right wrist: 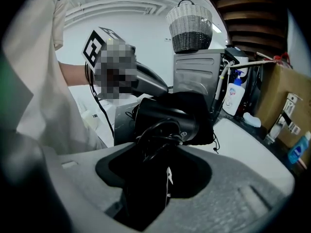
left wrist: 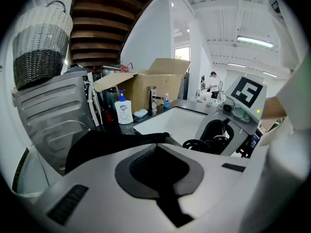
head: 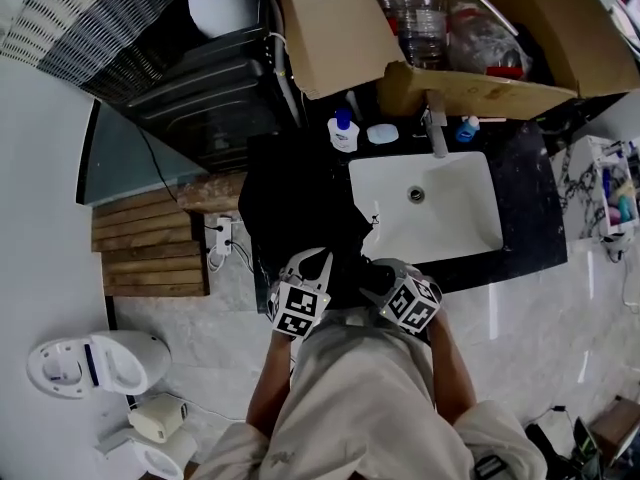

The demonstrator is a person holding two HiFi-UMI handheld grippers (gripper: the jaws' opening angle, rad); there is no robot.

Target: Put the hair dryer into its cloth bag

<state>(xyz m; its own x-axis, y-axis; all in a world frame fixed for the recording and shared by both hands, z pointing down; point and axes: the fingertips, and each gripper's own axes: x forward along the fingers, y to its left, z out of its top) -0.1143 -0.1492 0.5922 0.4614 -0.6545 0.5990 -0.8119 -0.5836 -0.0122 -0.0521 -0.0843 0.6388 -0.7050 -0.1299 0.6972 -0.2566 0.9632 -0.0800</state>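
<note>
Right hand-held gripper (head: 385, 278) tilted, clasping hair dryer (right wrist: 167, 114)

I see a white sink basin (head: 440, 218) set in a dark countertop (head: 535, 208), with the faucet (head: 436, 133) at its back edge. Beside the faucet stand a pump soap bottle (head: 343, 133), a pale oval soap dish (head: 382, 134) and a small blue bottle (head: 467, 128). Behind them an open cardboard box (head: 340, 38) holds clear plastic bottles (head: 410, 8). To the left I find a grey metal appliance (head: 200, 98) with a woven basket (head: 100, 18) on top. Nearer to me are wooden slats (head: 150, 243), a power strip (head: 222, 238) and a white toilet (head: 95, 363).
</note>
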